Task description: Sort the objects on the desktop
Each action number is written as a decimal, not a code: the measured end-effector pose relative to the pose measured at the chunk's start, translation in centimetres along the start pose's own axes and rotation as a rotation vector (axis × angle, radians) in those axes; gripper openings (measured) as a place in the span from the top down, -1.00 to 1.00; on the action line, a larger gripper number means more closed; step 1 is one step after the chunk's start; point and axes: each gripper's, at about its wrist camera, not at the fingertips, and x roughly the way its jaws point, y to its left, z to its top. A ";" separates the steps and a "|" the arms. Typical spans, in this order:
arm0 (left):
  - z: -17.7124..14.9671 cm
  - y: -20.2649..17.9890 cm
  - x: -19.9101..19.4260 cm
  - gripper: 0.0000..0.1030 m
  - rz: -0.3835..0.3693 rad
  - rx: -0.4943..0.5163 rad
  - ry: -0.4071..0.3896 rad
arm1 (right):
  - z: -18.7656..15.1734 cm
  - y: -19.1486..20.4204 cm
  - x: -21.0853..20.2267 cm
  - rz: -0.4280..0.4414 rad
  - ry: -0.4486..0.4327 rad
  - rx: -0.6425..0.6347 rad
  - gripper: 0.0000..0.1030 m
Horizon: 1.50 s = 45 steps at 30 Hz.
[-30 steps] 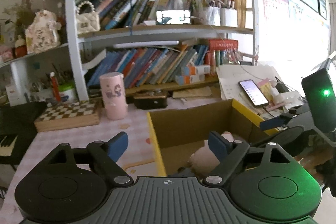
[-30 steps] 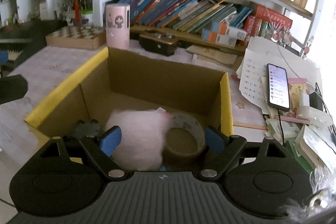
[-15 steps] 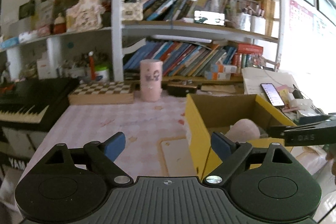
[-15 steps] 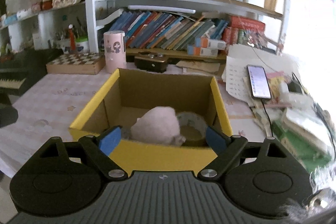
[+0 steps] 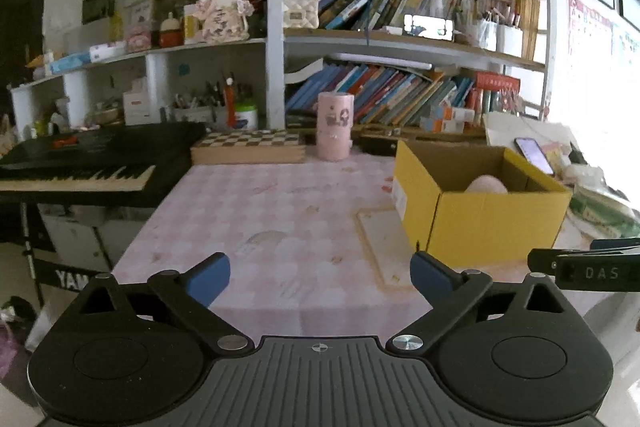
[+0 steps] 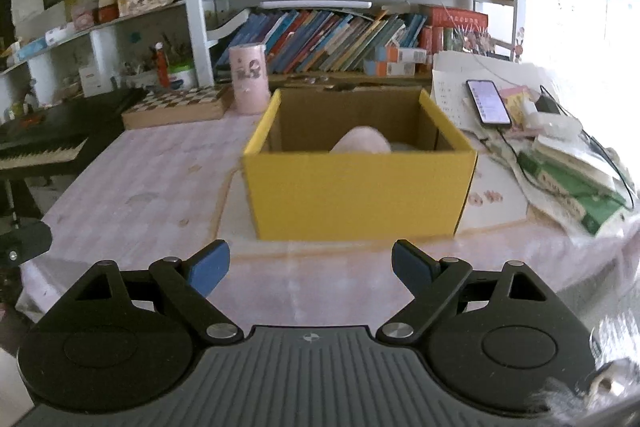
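Left gripper (image 5: 320, 277) opening, nothing between its jaws, over bare pink tablecloth (image 5: 276, 211). Right gripper (image 6: 310, 265) spread wide and empty, just short of the yellow box (image 6: 360, 195). Pink plush (image 6: 362, 143) inside the box, top showing above the rim. Phone (image 6: 488, 103) right of the box.

A yellow box (image 6: 360, 187) is sitting mid-frame, a pink plush (image 6: 362, 143) peeking out; right gripper (image 6: 310, 265) is gaping empty below.

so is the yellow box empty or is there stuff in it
Not empty. A pale pink soft lump shows above the near wall of the open-topped yellow box. What else lies lower down cannot be told; the wall hides it.
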 end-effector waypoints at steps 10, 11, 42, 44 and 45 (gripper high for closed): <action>-2.7 1.8 -3.4 -0.97 0.014 0.014 0.047 | -5.2 5.1 -4.8 0.019 0.023 -0.007 -0.73; -2.8 1.9 -3.6 -0.98 0.017 0.015 0.051 | -5.4 5.5 -4.9 0.023 0.026 -0.013 -0.73; -4.4 2.3 -4.0 -0.99 0.019 0.086 0.134 | -6.9 7.5 -6.0 0.025 0.066 0.002 -0.80; -4.4 2.3 -3.9 -0.99 0.021 0.083 0.139 | -6.9 7.5 -5.9 0.026 0.069 0.002 -0.81; -4.4 2.3 -3.9 -0.99 0.023 0.082 0.140 | -6.9 7.4 -5.9 0.026 0.071 0.002 -0.81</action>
